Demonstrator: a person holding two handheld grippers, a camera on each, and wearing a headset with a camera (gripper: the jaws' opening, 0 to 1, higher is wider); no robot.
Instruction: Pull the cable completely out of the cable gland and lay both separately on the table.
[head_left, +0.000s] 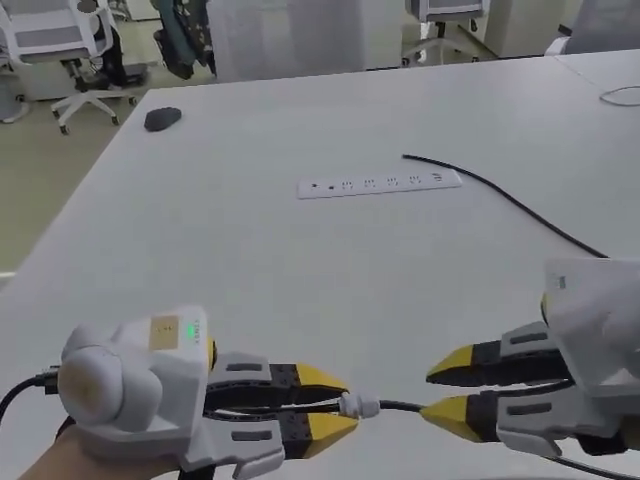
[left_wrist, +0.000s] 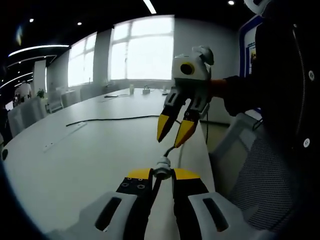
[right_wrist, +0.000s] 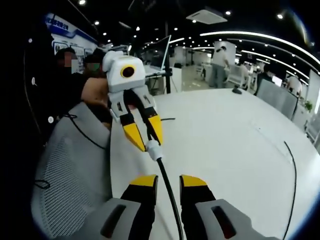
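A small white cable gland (head_left: 358, 406) sits at the tips of my left gripper (head_left: 340, 402), low over the near table edge. The jaws are shut on it, and black cable runs back between them. In the left gripper view the gland (left_wrist: 162, 170) is wedged between the yellow fingertips. A black cable (head_left: 395, 406) leads from the gland to my right gripper (head_left: 435, 392), which is open. In the right gripper view the cable (right_wrist: 167, 190) passes loosely between the two yellow jaws of my right gripper (right_wrist: 169, 181). The left gripper (right_wrist: 145, 137) faces it, tip to tip.
A white power strip (head_left: 380, 184) lies mid-table with a second black cable (head_left: 500, 195) running from it to the right edge. A dark mouse (head_left: 162, 119) rests far left. Office chairs (head_left: 70, 50) stand beyond the grey table (head_left: 250, 260).
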